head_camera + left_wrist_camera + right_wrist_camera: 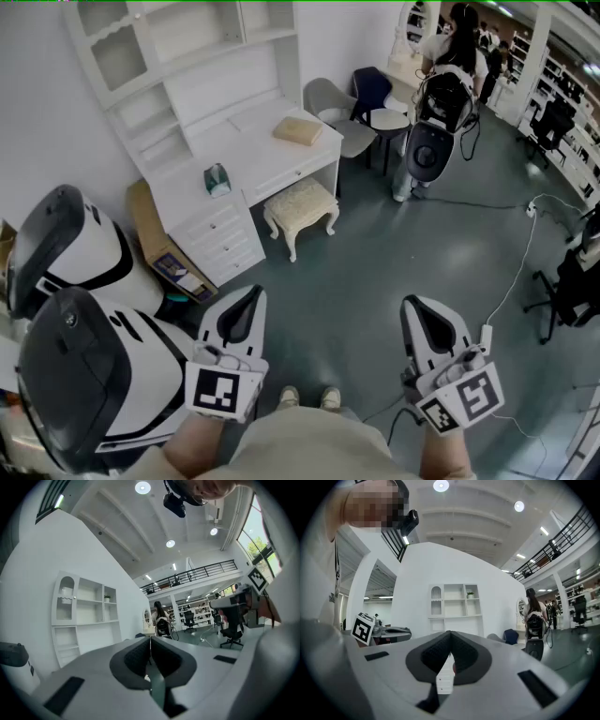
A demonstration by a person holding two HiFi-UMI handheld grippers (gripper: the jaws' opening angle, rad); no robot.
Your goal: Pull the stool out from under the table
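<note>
A cream upholstered stool [301, 214] with curved white legs stands half under the white desk [261, 141], its front part out on the grey floor. My left gripper [253, 295] is held near the bottom of the head view, shut and empty, far short of the stool. To the right, my right gripper [413, 305] is also shut with nothing in it. In the left gripper view the left gripper [150, 639] has its jaws closed together, pointing level across the room. The right gripper [450, 633] is closed too, facing the white shelf unit [454, 607].
Two white and black robot bodies [80, 309] stand at the left. A cardboard box [164, 246] leans beside the desk drawers. Grey chairs [342, 117], a person with a wheeled machine [433, 141], a black office chair [572, 281] and a floor cable [511, 272] lie beyond.
</note>
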